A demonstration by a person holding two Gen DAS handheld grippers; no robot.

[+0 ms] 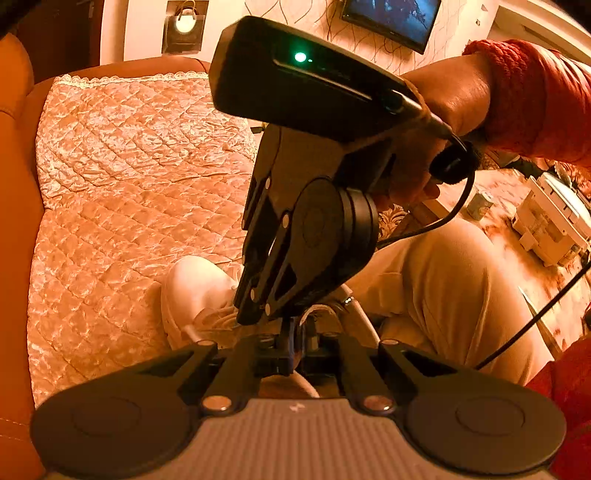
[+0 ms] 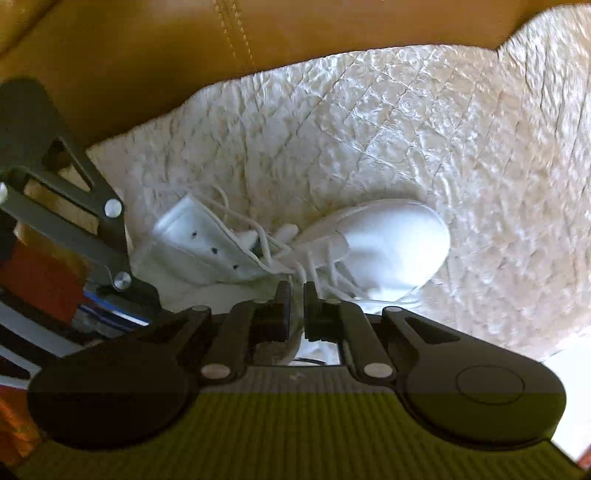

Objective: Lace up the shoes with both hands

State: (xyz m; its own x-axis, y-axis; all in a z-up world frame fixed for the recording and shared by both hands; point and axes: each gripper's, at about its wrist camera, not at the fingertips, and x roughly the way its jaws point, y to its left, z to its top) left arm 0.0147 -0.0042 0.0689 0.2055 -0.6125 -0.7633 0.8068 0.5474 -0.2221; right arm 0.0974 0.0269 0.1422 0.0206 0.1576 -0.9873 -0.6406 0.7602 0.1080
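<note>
One white shoe (image 2: 391, 240), lying on its side on a quilted cover (image 2: 406, 129) over a tan sofa (image 2: 147, 48), toe toward the right of the right wrist view. The tongue flap is turned outward, with three eyelets (image 2: 214, 251) showing empty. The laces (image 2: 291, 254) are loose and crossed in a tangle at the throat.

Two handheld grippers.
- Left gripper (image 1: 297, 332): jaws closed. A white strand (image 1: 317, 308) curls at the tips; whether it is pinched cannot be told.
- Right gripper (image 2: 297, 295): points down over the shoe, carried by a hand (image 1: 443, 99) in a red sleeve (image 1: 535, 99). Its jaws stand a narrow gap apart, with nothing clearly caught between them.

Risks, as judged:
- With so narrow a gap, the right jaws may close on two crossed strands at once, or on none.
- The shoe lies unsecured on soft fabric, so a pull on a lace would likely drag or roll it rather than draw the lace through.
- The two tools work close together above the throat and may knock each other.
- The black cable (image 1: 454, 206) hangs near and could snag.

Writing: none legible. The wall screen (image 1: 391, 14) shows only a dark picture, and a small pale mark on each tool body is too small to read.
</note>
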